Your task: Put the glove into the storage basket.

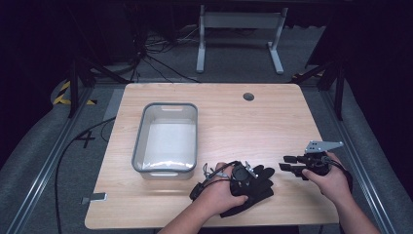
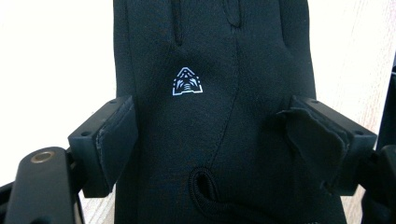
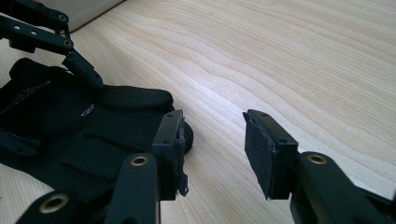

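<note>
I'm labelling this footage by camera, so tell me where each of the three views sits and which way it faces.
High view: fixed above the person's side, looking forward and down on the table and grey bin; both forearms and hands enter from below.
Left gripper view: rides the left gripper, looking straight down on a black glove between its open jaws.
Right gripper view: rides the right gripper, looking low across the wood; jaws open and empty, fingers of the glove beside them.
Shared: all three show the glove; the right gripper view also catches the left gripper.

The left gripper (image 1: 251, 171) is held low in the left hand (image 1: 219, 192), jaws spread wide. The right gripper (image 1: 288, 163) is held level, jaws parted.
</note>
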The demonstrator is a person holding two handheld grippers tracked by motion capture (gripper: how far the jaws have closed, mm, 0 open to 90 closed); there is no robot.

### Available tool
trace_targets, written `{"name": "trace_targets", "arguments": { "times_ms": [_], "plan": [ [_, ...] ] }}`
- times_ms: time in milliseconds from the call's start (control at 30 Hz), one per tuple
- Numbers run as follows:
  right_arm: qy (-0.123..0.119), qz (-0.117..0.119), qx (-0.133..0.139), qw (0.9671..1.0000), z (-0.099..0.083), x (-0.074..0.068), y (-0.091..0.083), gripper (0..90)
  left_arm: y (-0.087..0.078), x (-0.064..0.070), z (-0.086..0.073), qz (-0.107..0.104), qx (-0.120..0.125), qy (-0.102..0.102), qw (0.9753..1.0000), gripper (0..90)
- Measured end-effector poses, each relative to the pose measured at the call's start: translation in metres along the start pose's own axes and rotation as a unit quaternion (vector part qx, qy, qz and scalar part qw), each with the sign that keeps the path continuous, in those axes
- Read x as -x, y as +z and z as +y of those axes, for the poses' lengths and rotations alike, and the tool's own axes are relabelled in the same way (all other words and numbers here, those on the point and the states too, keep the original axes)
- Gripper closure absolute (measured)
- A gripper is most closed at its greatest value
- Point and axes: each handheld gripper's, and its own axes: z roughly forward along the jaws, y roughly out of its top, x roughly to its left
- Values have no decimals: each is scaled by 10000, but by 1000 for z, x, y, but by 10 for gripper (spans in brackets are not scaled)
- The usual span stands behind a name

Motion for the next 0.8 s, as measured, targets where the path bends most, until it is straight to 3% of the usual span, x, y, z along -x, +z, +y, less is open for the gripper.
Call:
{"name": "trace_targets", "arguments": {
  "times_ms": [267,533,800],
  "plan": [
    [45,135,44,9999,1,-1,1,584,4,7,1,312,-117,247,9991,182],
    [46,154,16,9999,1,-2,3,582,3,9,3,450,-233,277,9983,245],
    [47,206,48,9998,0,-1,3,582,-3,-1,2,611,-110,84,9980,534]
  ]
}}
